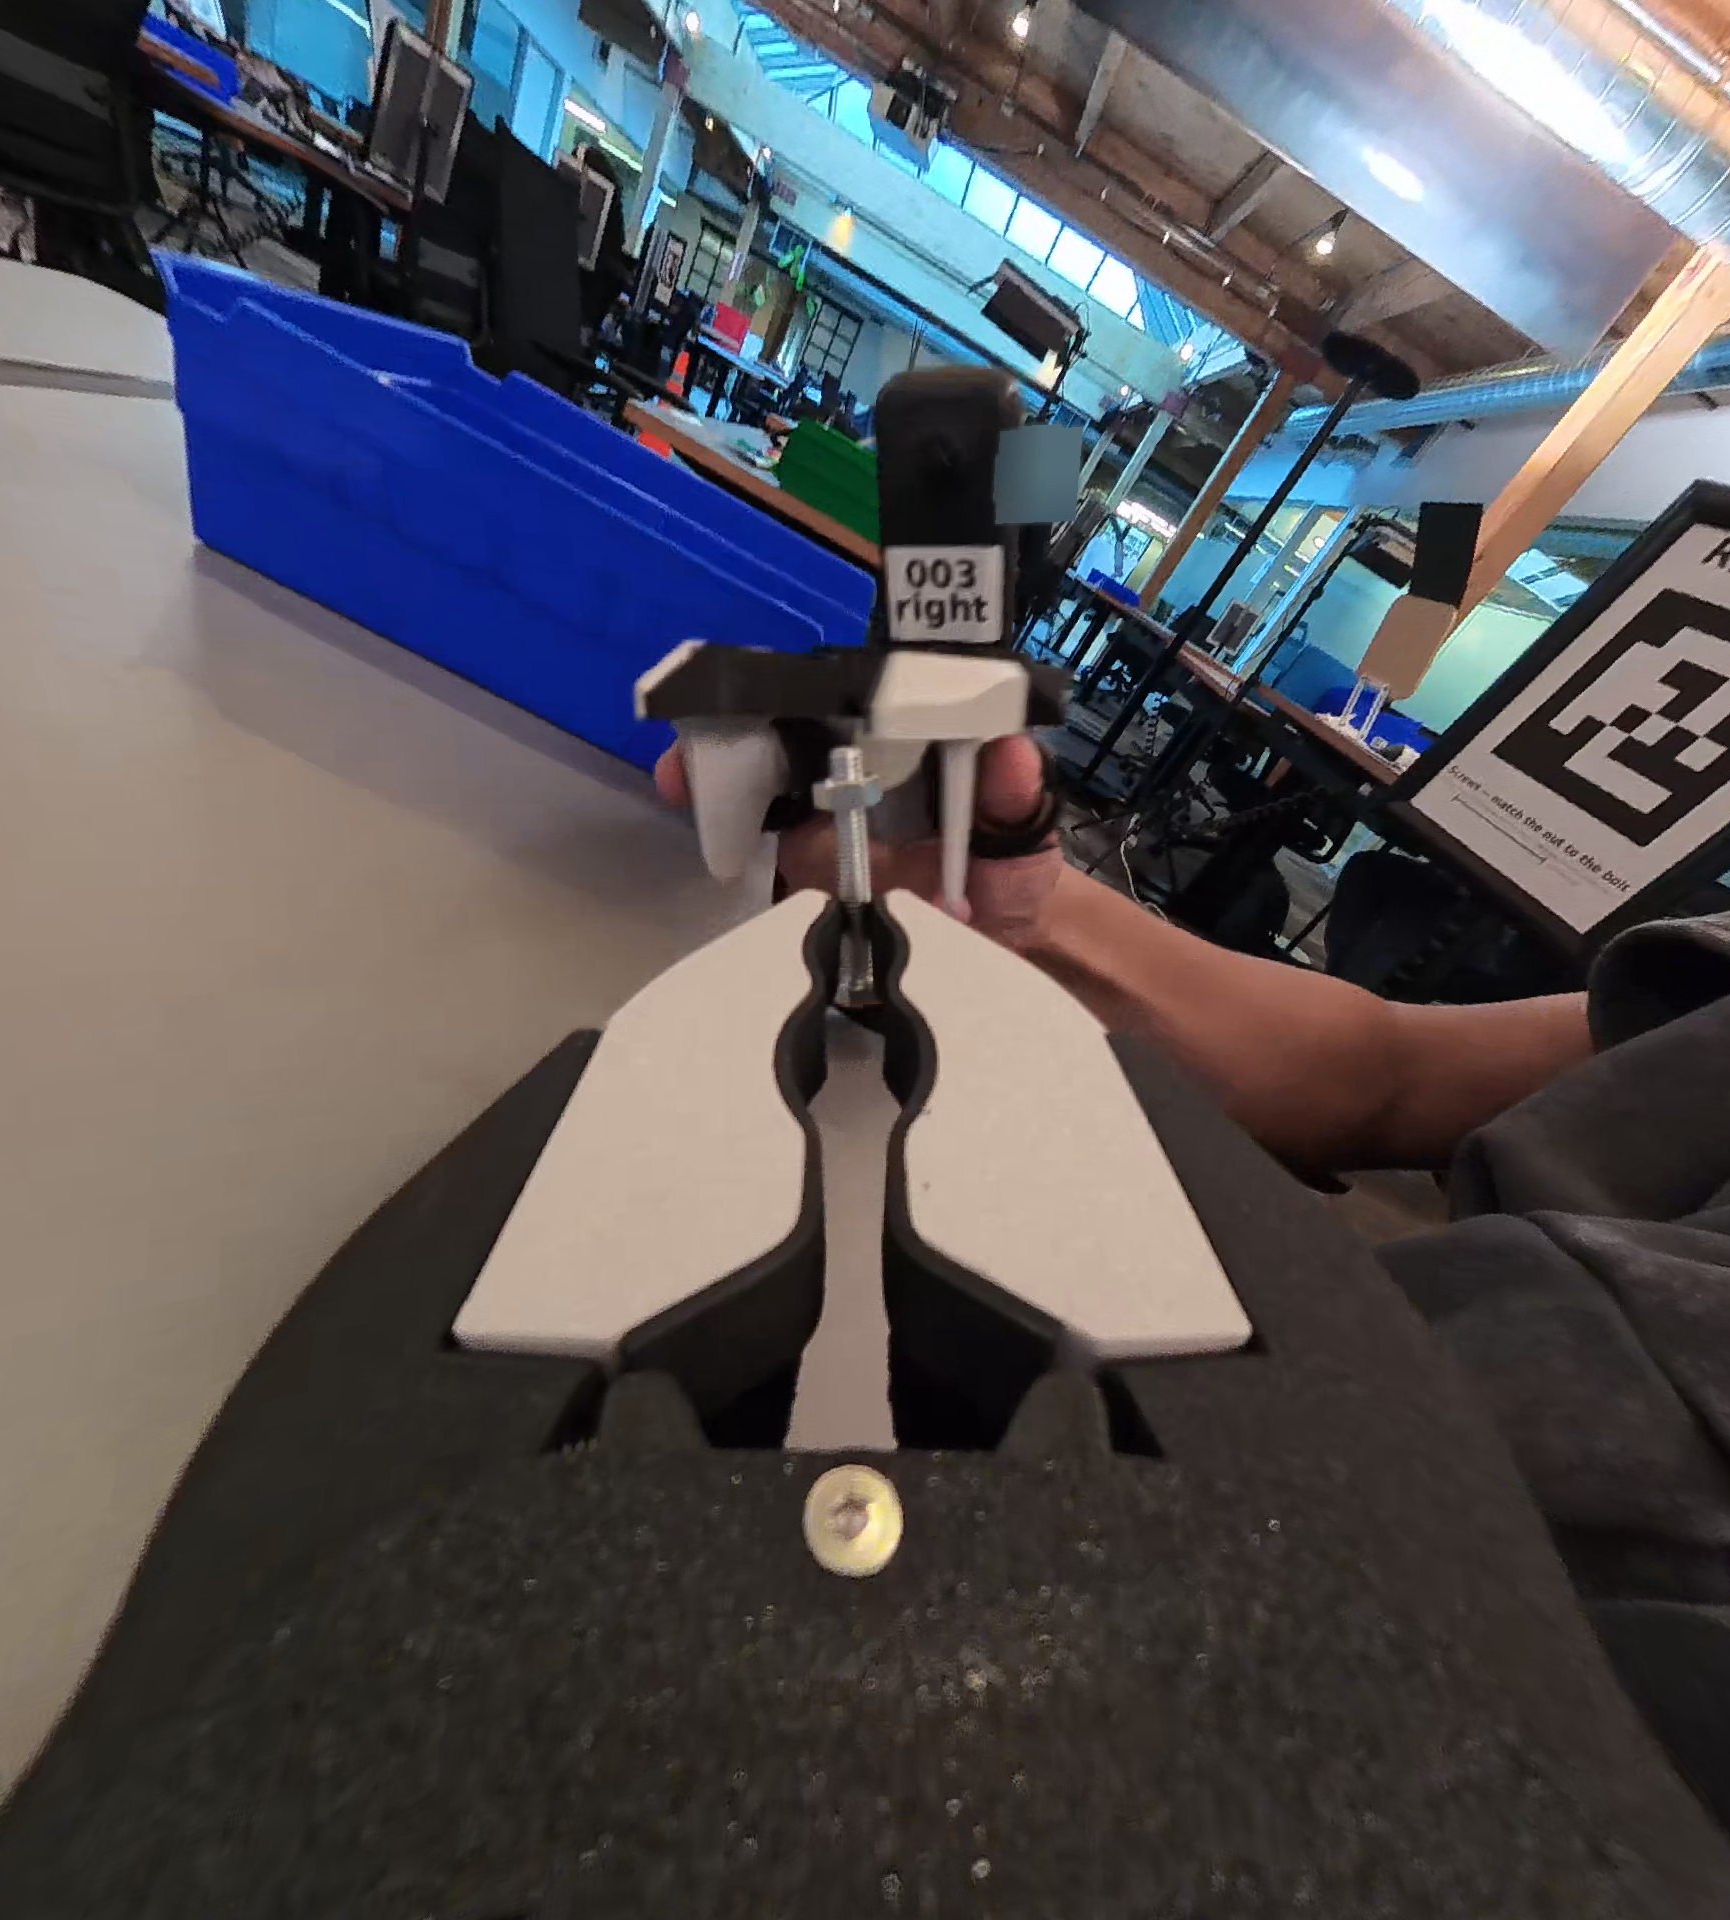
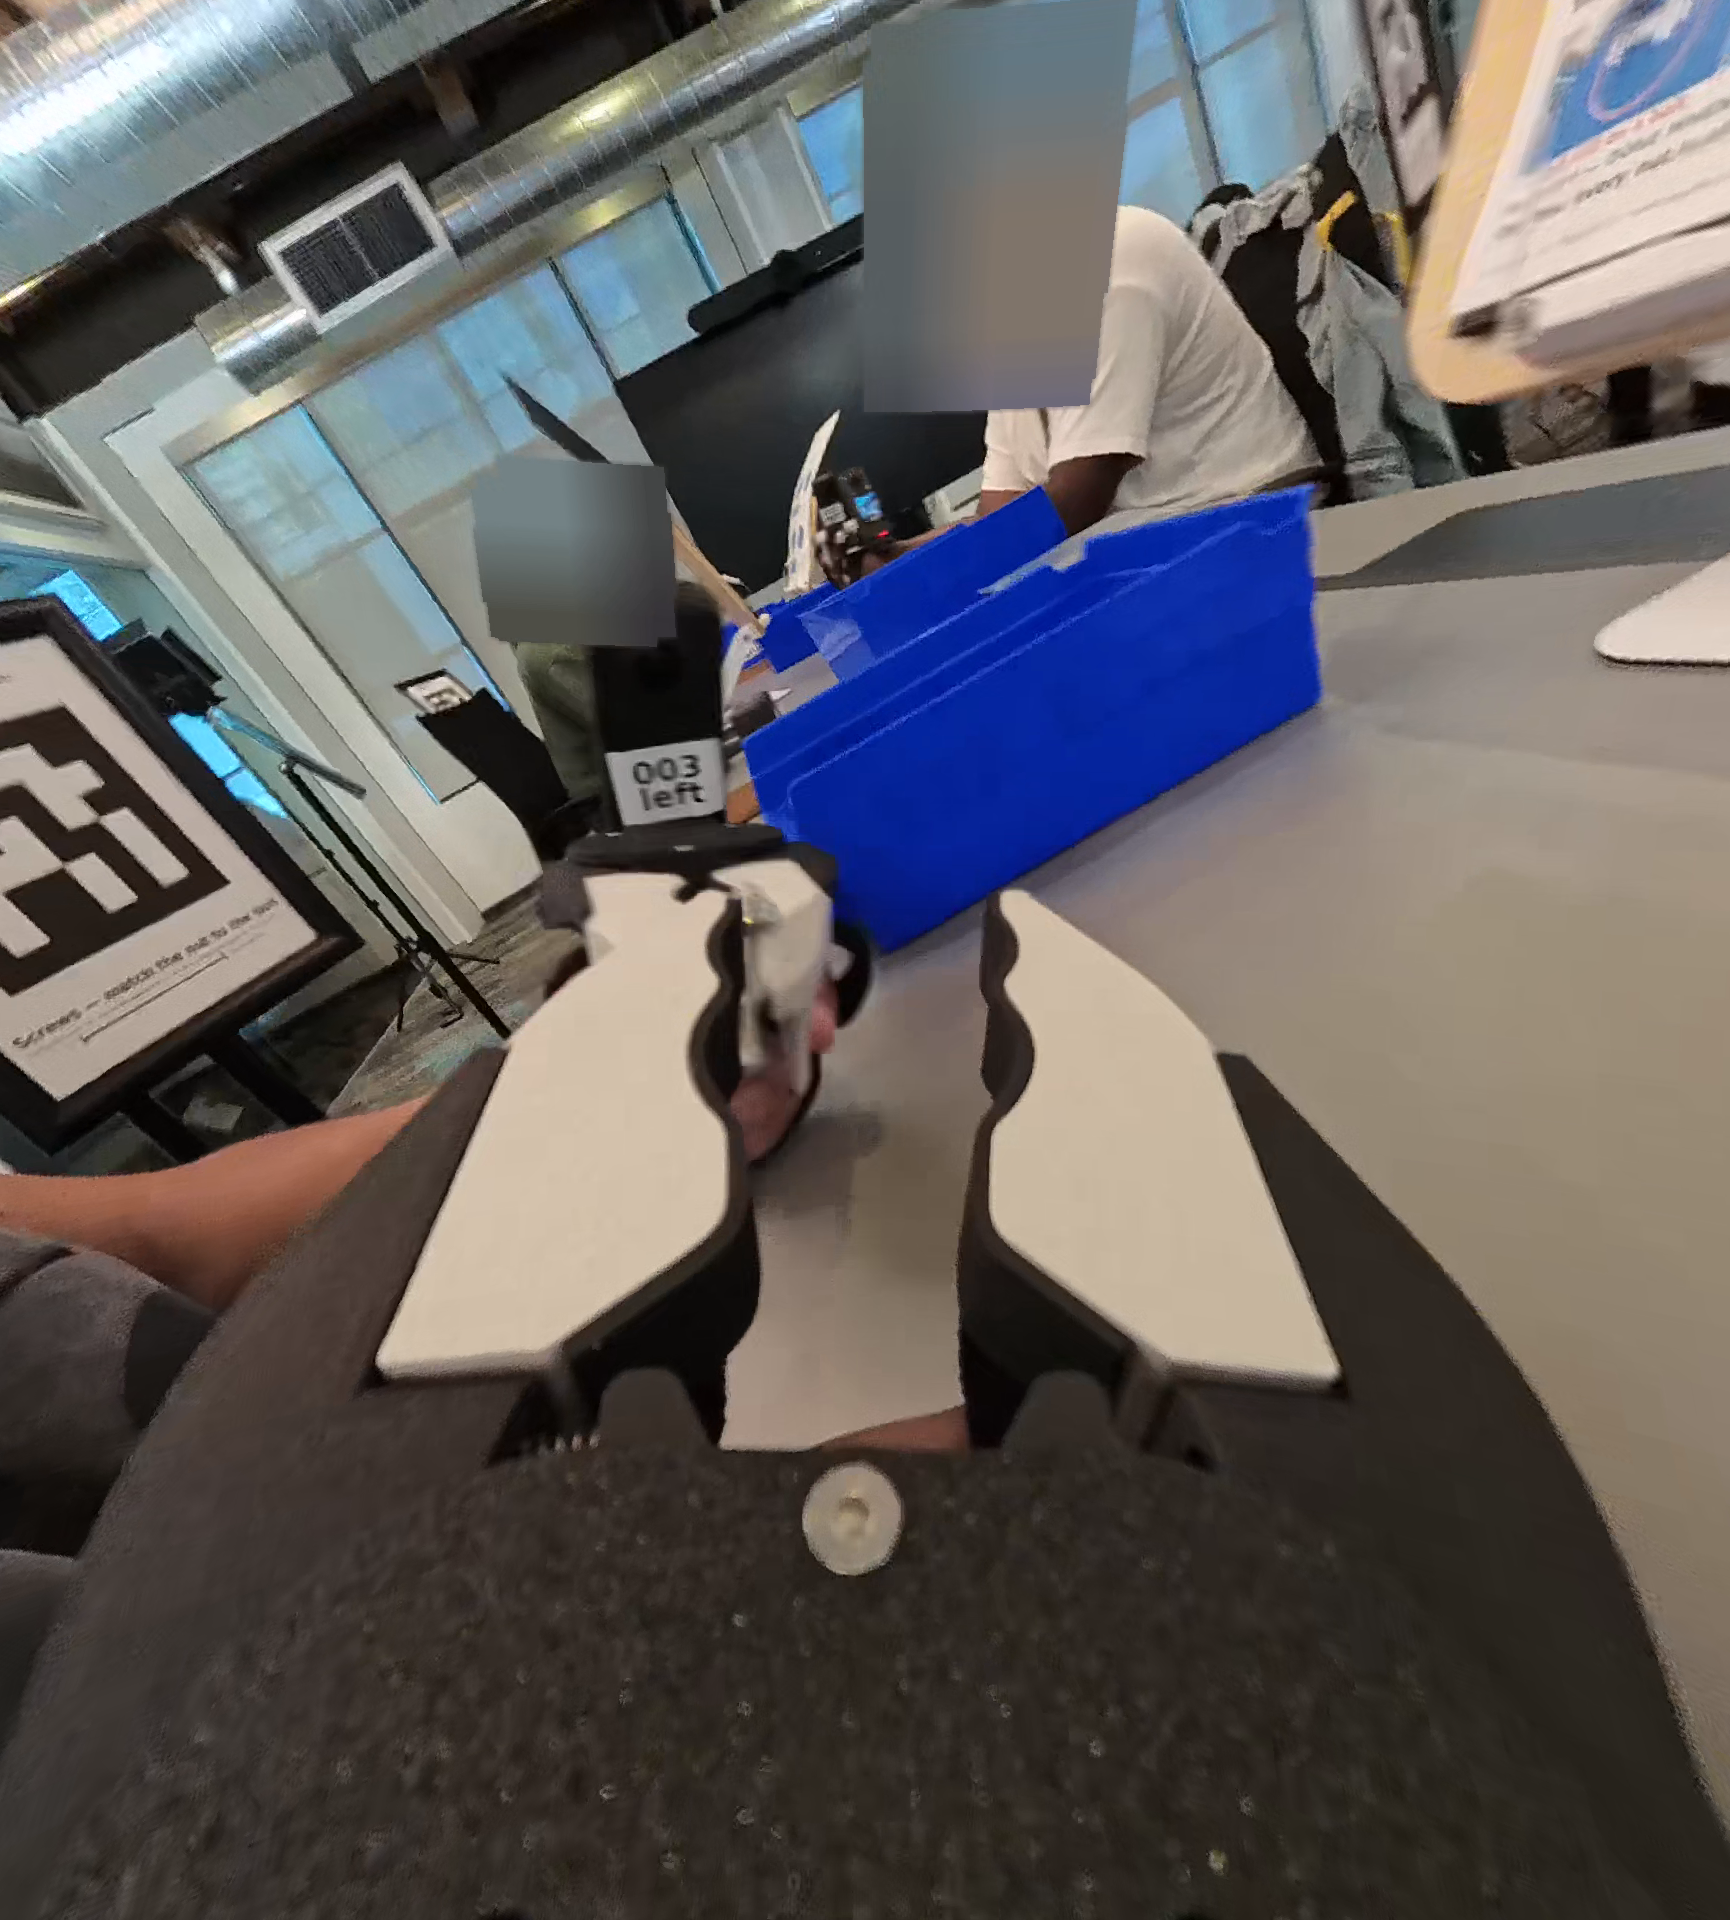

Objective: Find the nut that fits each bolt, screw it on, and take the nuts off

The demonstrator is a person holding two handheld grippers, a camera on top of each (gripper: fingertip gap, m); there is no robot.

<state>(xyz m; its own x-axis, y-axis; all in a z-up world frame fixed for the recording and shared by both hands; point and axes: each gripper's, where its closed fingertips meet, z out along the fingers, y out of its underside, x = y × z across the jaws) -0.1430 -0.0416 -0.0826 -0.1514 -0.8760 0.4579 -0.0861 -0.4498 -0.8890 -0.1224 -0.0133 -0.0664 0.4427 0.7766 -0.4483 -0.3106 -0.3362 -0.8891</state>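
Note:
In the left wrist view my left gripper is shut on a silver bolt. It grips the head end, and the threaded shaft sticks out forward. A silver nut sits on the thread near the far end. My right gripper faces it from beyond, open, with one white finger on each side of the nut and apart from it. In the right wrist view my right gripper is open and empty. The left gripper shows just beyond its left finger, and the bolt is mostly hidden there.
A blue plastic bin stands on the grey table behind the grippers. A framed black-and-white marker sign stands off the table edge. A white monitor base is at the far right. People stand behind the bin. My right fingertips sit around 4 cm from my left ones.

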